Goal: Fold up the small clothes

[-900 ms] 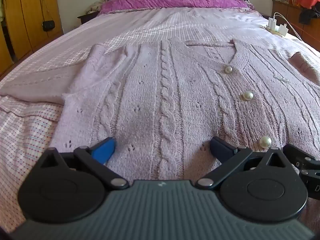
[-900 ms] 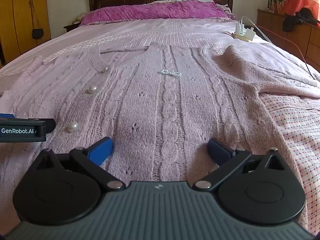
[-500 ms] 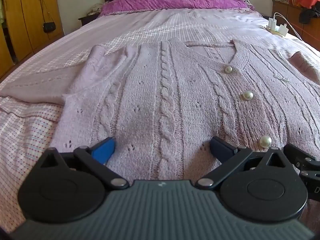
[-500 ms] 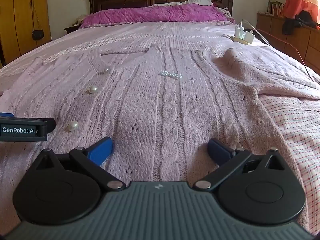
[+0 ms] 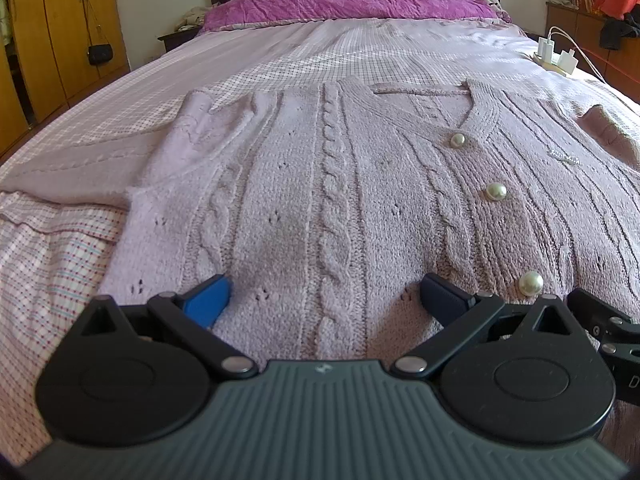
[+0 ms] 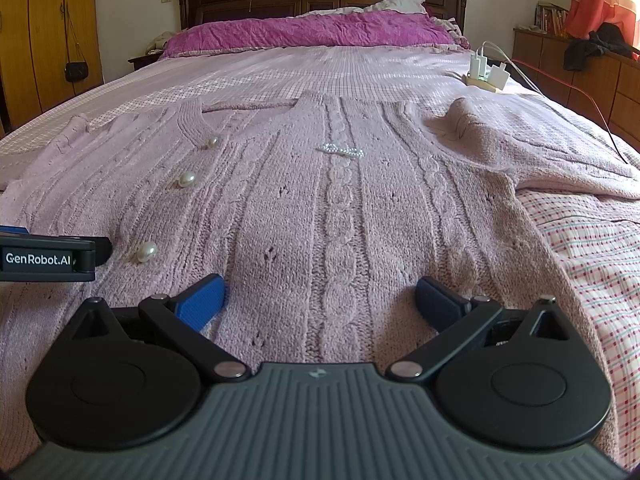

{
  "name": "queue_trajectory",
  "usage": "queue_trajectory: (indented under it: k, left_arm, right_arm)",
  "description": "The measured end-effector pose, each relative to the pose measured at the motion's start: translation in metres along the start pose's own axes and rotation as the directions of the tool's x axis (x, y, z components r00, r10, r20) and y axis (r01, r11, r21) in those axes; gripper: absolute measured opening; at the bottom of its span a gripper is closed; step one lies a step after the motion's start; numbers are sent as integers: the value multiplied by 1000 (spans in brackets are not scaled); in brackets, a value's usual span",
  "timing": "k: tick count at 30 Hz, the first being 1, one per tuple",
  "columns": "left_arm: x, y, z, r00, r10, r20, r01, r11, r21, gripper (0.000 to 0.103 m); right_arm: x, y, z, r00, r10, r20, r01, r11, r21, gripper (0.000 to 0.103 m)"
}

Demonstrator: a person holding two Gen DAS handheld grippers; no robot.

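A pale pink cable-knit cardigan (image 5: 328, 184) with pearl buttons (image 5: 496, 191) lies flat and face up on the bed, collar toward the headboard, sleeves spread to both sides. My left gripper (image 5: 326, 298) hovers just over its lower left half, jaws wide open with only knit beneath them. My right gripper (image 6: 320, 294) stands open the same way over the cardigan (image 6: 340, 200) on its lower right half. The left gripper's side shows at the left edge of the right wrist view. A small bead ornament (image 6: 342, 151) sits on the chest.
The bed carries a pink checked sheet (image 5: 48, 264) and a magenta pillow (image 5: 352, 4) by the dark headboard. A power strip with chargers and cables (image 6: 486, 74) lies at the bed's right edge. Wooden wardrobes (image 5: 60, 32) stand left, a dresser (image 6: 580, 68) right.
Both views have tilted slightly upward, showing more of the headboard. The grippers stay open over the cardigan's hem and the cardigan has not moved.
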State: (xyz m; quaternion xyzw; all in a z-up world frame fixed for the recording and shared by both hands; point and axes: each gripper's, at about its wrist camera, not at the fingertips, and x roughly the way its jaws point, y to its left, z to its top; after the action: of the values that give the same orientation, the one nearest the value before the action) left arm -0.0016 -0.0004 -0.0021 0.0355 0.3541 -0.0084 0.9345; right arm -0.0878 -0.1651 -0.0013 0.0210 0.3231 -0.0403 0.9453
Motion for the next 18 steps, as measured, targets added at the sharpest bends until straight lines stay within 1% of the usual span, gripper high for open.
queue_trajectory:
  k: [18]
  left_arm:
    - [-3, 2, 0, 1000, 2, 3, -2, 1000, 0, 103]
  right_arm:
    - [0, 0, 0, 1000, 0, 3, 0, 1000, -1, 103]
